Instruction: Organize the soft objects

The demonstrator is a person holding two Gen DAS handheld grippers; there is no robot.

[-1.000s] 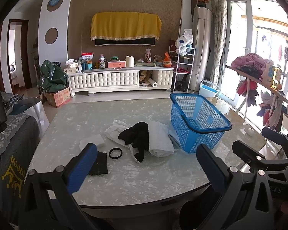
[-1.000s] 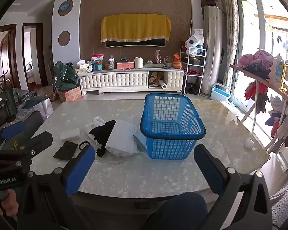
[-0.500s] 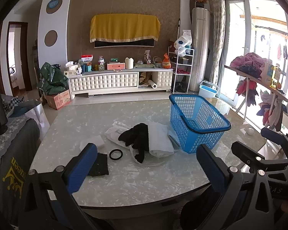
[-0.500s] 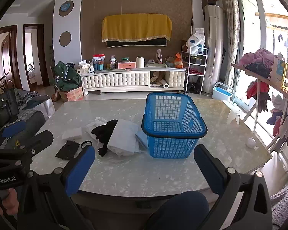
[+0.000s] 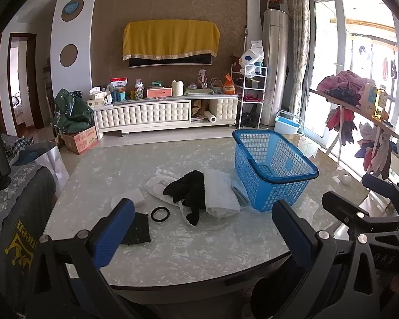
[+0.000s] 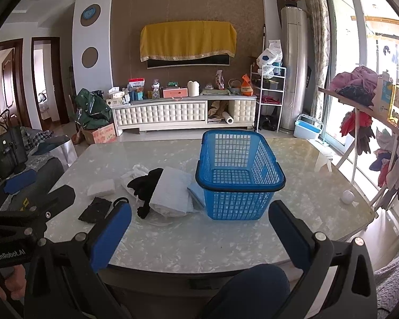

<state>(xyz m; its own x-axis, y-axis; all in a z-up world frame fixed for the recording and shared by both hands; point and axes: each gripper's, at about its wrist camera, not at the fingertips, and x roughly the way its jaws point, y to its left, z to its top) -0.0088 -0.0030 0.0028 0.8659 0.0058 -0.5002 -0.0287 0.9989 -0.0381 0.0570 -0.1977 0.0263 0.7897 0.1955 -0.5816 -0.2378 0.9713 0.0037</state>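
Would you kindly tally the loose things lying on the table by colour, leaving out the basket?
Black: 3 - garment, flat pad, ring
White: 4 - folded cloth, plastic bag, sponge, ball
Light blue: 1 - cloth
Total: 8

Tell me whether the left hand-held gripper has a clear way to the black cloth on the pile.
Probably yes: the left hand-held gripper is open, and only bare marble table lies before the black cloth.

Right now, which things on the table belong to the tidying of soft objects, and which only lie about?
Belong: black cloth, white towel, white bag, dark pad, white sponge, blue basket.
Lying about: black ring, white ball.
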